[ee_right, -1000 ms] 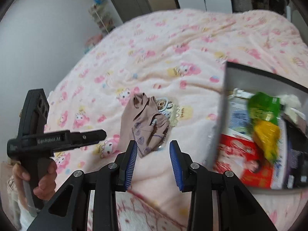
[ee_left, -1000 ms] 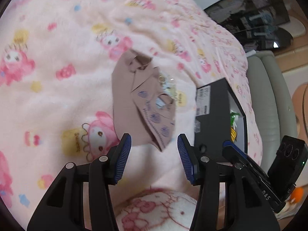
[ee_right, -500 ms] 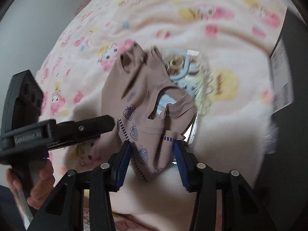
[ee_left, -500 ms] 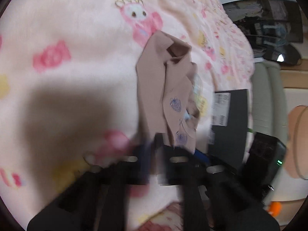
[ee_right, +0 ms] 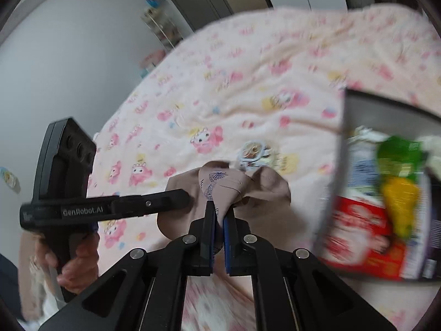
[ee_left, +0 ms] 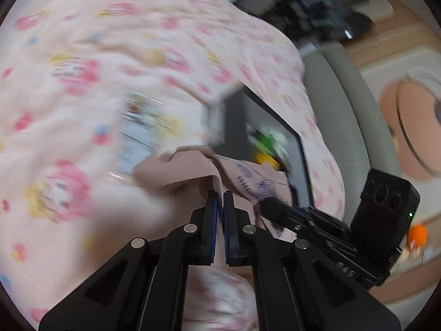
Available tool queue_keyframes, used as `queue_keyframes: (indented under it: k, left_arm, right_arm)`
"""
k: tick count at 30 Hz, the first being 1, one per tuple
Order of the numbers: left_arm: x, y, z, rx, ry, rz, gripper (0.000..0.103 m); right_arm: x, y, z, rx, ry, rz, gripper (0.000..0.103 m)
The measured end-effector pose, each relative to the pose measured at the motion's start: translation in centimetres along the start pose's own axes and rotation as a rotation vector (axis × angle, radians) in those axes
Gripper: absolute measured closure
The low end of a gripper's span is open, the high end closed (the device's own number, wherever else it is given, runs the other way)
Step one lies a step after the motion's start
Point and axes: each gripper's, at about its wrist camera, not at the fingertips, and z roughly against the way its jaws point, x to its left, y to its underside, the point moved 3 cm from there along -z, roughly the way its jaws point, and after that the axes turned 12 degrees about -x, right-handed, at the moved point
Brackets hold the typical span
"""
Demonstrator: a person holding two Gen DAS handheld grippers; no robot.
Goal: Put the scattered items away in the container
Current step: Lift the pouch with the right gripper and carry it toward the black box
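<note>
A small tan garment (ee_left: pixel 190 171) with blue prints is lifted off the pink blanket, held from both sides. My left gripper (ee_left: pixel 220 193) is shut on its edge. My right gripper (ee_right: pixel 219 212) is shut on the garment (ee_right: pixel 237 184) too. The dark box (ee_right: pixel 386 110) stands to the right, open, with a green and yellow packet (ee_right: pixel 399 179) and a red pack inside. It also shows in the left wrist view (ee_left: pixel 234 127), just behind the garment. A clear flat packet (ee_left: pixel 140 132) lies on the blanket where the garment was.
The pink cartoon-print blanket (ee_right: pixel 248 82) covers the whole bed. A grey padded bed edge (ee_left: pixel 339 110) runs behind the box. A pink plush cushion (ee_right: pixel 220 303) lies under the grippers. Shelves and a dark door (ee_right: pixel 193 0) stand at the far wall.
Both grippers closed on the tan garment and raised it off the blanket toward the box. The clear packet under it is now uncovered.
</note>
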Motion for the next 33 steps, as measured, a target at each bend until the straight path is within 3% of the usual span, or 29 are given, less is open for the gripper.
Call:
queue_keyframes:
  k: [3, 8, 12, 15, 18, 25, 27, 30, 33]
  left_arm:
    - [-4.7, 2.4, -3.2, 0.077, 0.064, -0.067, 0.103]
    - [-10.9, 6.3, -11.0, 0.22, 0.172, -0.197, 0.1]
    - [-12.5, 8.2, -16.2, 0.303, 0.12, -0.283, 0.1]
    - [-12.1, 9.0, -16.5, 0.311, 0.083, -0.326, 0.093]
    - [-10.8, 9.0, -15.9, 0.294, 0.05, -0.319, 0.084]
    - [-10.1, 8.0, -14.8, 0.249, 0.084, -0.234, 0.069]
    - [-10.2, 8.2, -14.7, 0.263, 0.116, -0.225, 0.067]
    - [-10.8, 8.6, -14.3, 0.326, 0.26, -0.178, 0.067]
    - [-10.5, 8.2, -13.8, 0.309, 0.271, -0.154, 0.067]
  right_arm:
    - [-2.7, 1.3, 3.5, 0.019, 0.064, 0.02, 0.1]
    - [-10.5, 4.4, 9.5, 0.037, 0.159, -0.031, 0.1]
    - [-16.8, 5.9, 10.9, 0.051, 0.301, -0.107, 0.099]
    - [-19.5, 6.4, 11.5, -0.002, 0.278, -0.251, 0.099]
    - [-19.9, 6.3, 10.9, -0.03, 0.302, -0.265, 0.099]
    - [-20.0, 6.0, 11.1, -0.064, 0.284, -0.263, 0.099]
    - [-19.9, 5.9, 11.6, -0.093, 0.253, -0.264, 0.098]
    - [-19.1, 5.5, 13.2, -0.165, 0.205, -0.247, 0.099]
    - [-18.1, 5.0, 15.2, -0.261, 0.196, -0.208, 0.099]
